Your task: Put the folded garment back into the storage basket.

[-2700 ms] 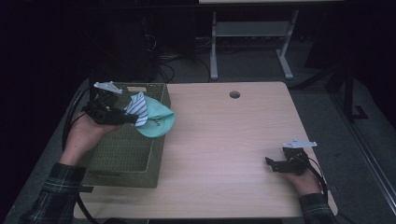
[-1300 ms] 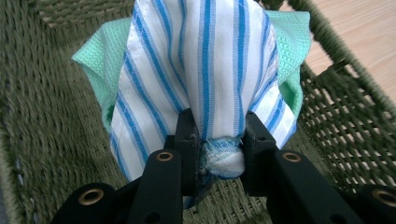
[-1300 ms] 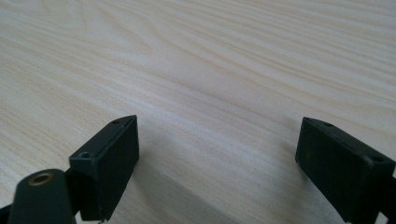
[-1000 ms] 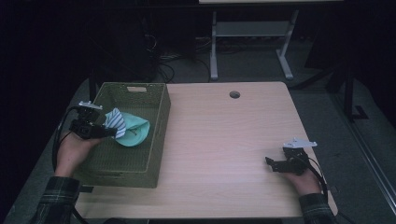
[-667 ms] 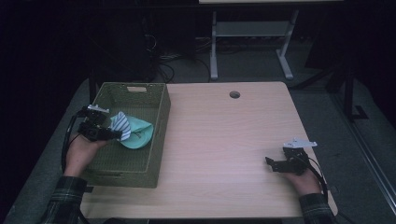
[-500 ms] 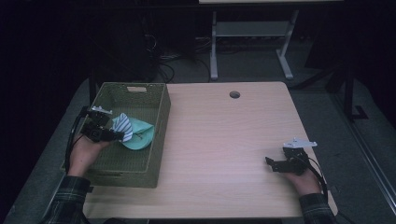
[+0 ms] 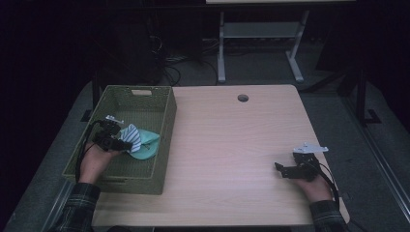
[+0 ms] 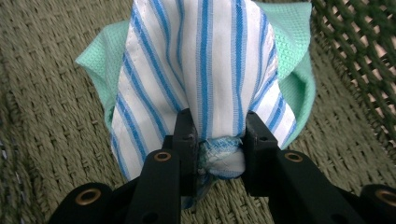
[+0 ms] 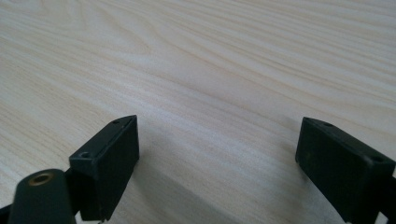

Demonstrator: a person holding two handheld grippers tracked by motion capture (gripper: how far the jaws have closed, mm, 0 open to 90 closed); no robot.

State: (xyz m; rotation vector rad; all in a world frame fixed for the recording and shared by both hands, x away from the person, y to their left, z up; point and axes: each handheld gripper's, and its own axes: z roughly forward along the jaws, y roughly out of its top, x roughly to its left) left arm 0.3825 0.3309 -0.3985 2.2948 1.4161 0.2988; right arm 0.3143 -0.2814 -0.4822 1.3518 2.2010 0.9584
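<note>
In the high view, the left gripper (image 7: 117, 143) reached into the green woven basket (image 7: 164, 140) at the table's (image 7: 232, 145) left edge, holding a bundle of cloths: a blue-striped white cloth (image 7: 131, 137) and a mint green cloth (image 7: 147, 145). The right gripper (image 7: 286, 170) rested near the table's front right corner. In the left gripper view, the jaws clamped a bunched fold of the striped cloth (image 8: 205, 70), the green cloth (image 8: 292, 60) behind it, over the basket floor (image 8: 51, 107). In the right gripper view, the jaws stood wide apart above bare wood (image 9: 210, 70), gripping nothing.
</note>
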